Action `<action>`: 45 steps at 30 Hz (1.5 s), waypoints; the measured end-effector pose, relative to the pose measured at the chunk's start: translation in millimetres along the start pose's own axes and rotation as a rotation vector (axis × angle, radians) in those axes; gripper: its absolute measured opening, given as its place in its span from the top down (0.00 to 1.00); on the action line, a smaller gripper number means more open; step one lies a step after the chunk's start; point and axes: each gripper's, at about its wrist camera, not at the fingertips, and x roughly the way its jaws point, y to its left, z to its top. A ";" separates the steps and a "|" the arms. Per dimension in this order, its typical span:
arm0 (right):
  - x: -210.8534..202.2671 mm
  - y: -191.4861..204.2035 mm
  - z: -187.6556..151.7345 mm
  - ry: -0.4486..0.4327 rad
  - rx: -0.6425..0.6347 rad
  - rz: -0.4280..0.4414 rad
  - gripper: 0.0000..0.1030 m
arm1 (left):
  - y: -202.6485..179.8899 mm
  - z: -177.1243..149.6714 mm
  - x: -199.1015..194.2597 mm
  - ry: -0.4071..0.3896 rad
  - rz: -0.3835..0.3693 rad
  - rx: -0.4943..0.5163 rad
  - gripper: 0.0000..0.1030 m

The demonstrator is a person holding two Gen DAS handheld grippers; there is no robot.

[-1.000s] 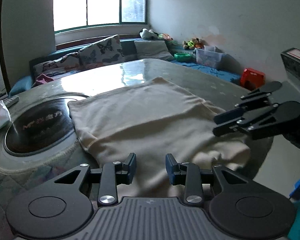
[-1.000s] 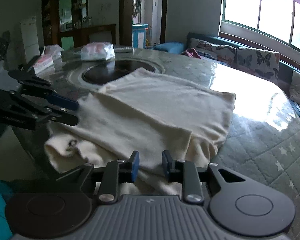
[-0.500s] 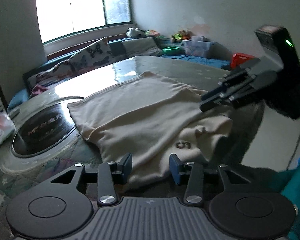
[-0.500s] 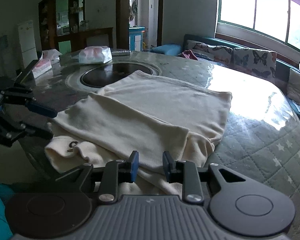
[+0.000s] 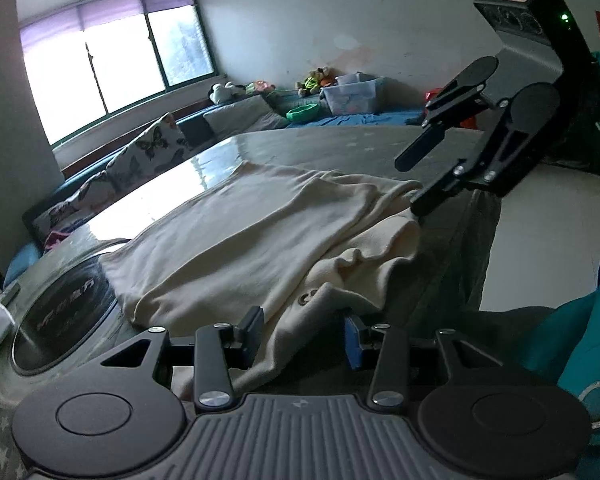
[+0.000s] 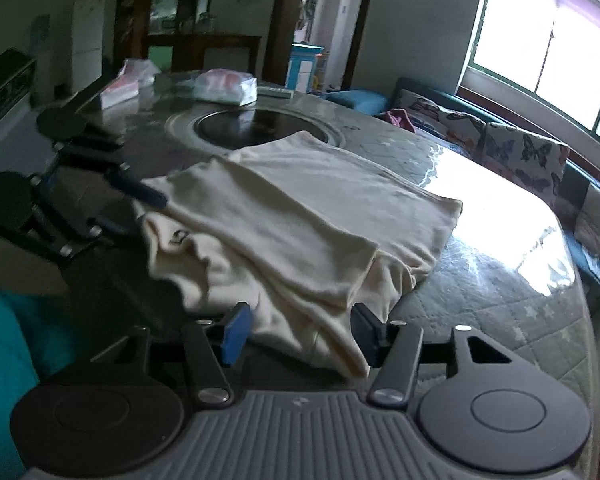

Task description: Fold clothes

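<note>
Cloth: the cream knitted garment (image 6: pixel 300 216) lies part-folded at the near edge of the round glass-topped table (image 6: pixel 480 280), its hem overhanging. Your right gripper (image 6: pixel 300 336) is opening around that hem, wider than a second ago; nothing clamped. Your left gripper (image 5: pixel 304 334), released, now straddles the hem too.

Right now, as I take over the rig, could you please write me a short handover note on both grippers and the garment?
Left gripper: open, the near hem between its fingers, not pinched.
Right gripper: jaws opening, cloth between them, no grip.
The cream knit garment lies on the round glass-topped table, folded over itself, near edge hanging rumpled off the rim.
Done: at least one fold.
Left: regrasp the near edge, probably fold it up onto the table and smooth it.
</note>
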 end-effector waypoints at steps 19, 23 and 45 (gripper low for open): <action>19.8 15.3 3.7 -0.054 -0.153 0.025 0.31 | 50.9 26.3 6.1 -0.069 -0.003 -0.203 0.88; 31.8 13.3 7.6 -0.055 -0.164 0.041 0.46 | 55.9 26.6 9.7 -0.061 -0.009 -0.223 0.88; 44.9 -18.2 38.9 -0.046 -0.028 0.115 0.87 | 36.9 -6.2 -10.0 0.023 0.018 -0.115 0.60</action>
